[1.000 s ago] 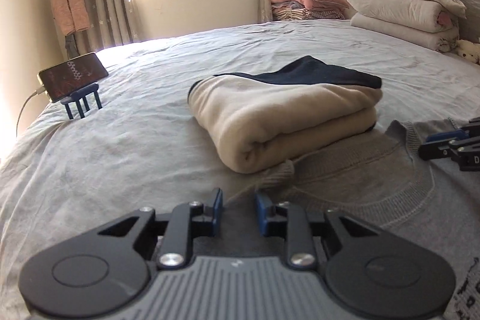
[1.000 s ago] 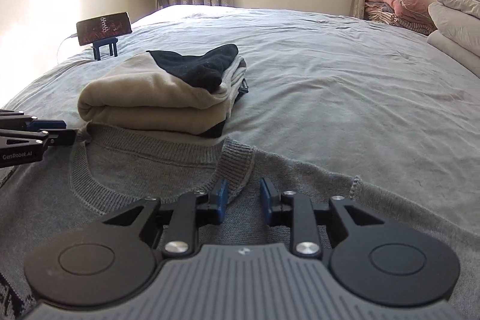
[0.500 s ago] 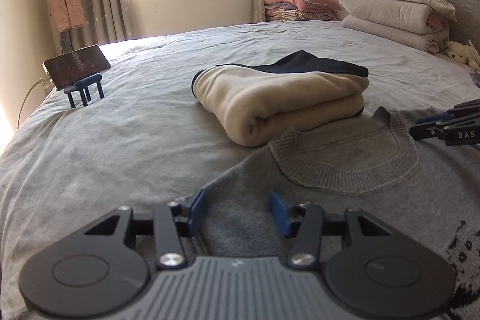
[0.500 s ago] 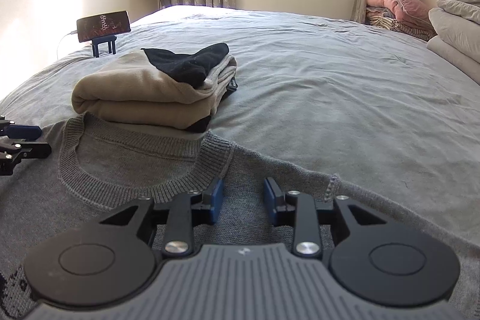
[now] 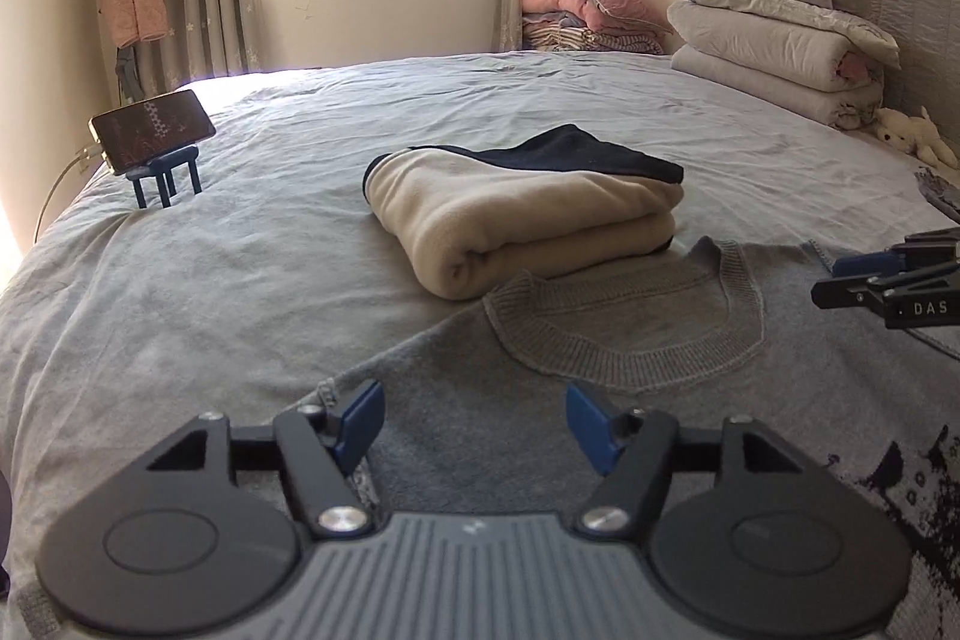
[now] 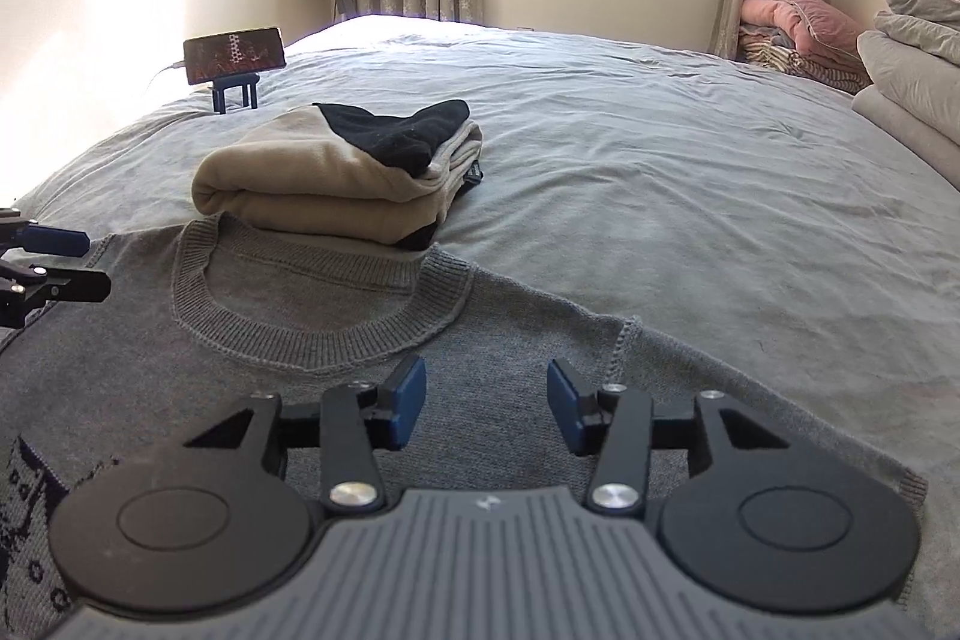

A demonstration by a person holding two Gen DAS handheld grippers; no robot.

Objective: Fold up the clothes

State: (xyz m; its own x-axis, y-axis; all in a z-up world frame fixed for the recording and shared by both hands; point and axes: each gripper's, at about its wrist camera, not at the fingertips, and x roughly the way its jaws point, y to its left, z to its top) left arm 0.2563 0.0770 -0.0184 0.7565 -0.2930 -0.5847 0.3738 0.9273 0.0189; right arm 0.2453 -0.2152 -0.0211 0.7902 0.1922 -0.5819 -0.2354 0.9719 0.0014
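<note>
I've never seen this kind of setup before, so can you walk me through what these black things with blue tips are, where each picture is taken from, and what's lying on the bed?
Those are two hand-held grippers; a person carries one in each hand, and each has a wide-angle camera looking out along its two blue-tipped fingers. One picture comes from the left gripper, the other from the right gripper. Each also shows at the edge of the other's view.

Both hang over a grey sweater spread flat on the bed, neck hole facing away. Just beyond its collar sits a folded beige garment with something dark on top. Farther off, a phone leans on a small blue stand, and folded bedding is stacked by the headboard.

Both grippers are open and hold nothing.
</note>
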